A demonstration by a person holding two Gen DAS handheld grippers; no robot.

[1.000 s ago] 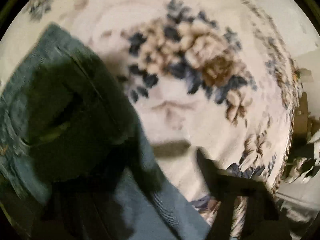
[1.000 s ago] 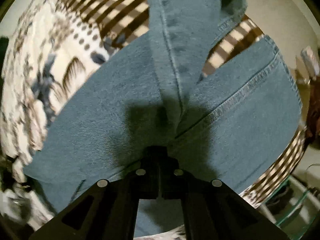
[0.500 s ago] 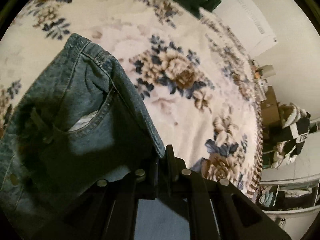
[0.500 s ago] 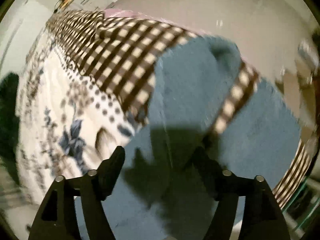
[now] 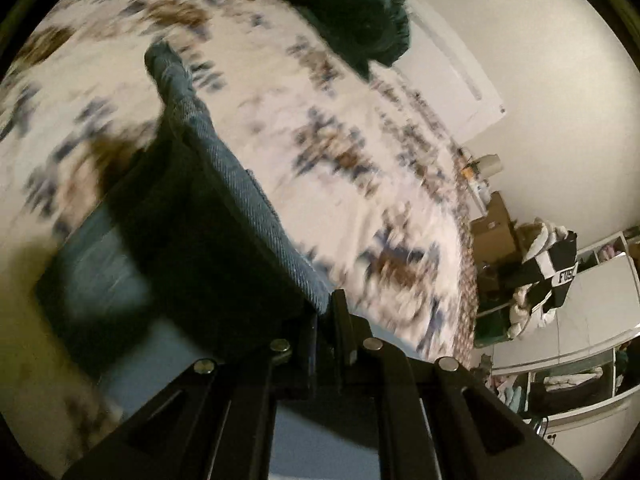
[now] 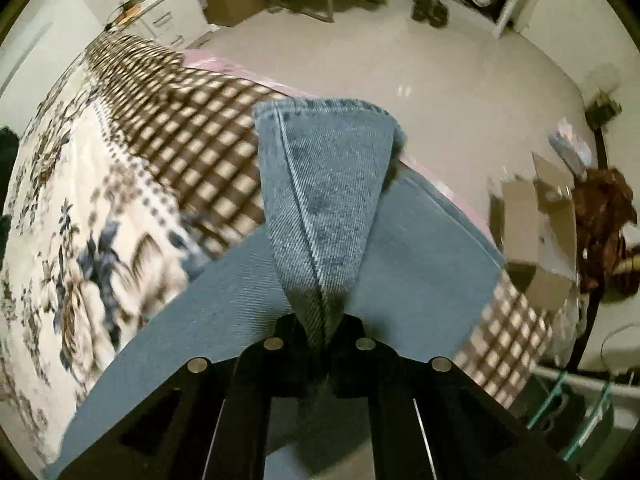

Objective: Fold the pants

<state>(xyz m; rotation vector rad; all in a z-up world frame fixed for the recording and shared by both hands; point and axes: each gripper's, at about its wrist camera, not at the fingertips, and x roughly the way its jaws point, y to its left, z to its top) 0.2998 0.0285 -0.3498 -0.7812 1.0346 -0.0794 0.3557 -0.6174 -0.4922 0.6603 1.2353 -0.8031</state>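
Blue denim pants lie on a bed with a floral blanket. In the left wrist view my left gripper [image 5: 326, 320] is shut on the waist end of the pants [image 5: 224, 184], which rises from the jaws as a lifted fold, dark on its left side. In the right wrist view my right gripper [image 6: 320, 338] is shut on a hemmed leg end of the pants [image 6: 320, 184], which stands up from the jaws. More of the denim [image 6: 420, 256] spreads flat beneath it near the bed's edge.
The floral blanket [image 5: 360, 152] has a brown checked border [image 6: 192, 128] at the bed's edge. A dark green cloth [image 5: 360, 12] lies at the far end. Beyond the bed are bare floor [image 6: 440, 60], cardboard boxes [image 6: 548, 220], shelves and piled clothes [image 5: 548, 272].
Both grippers have closed on the pants and lifted them. The right gripper was open half a second ago and now pinches the leg hem. The left view has tilted up toward the room.
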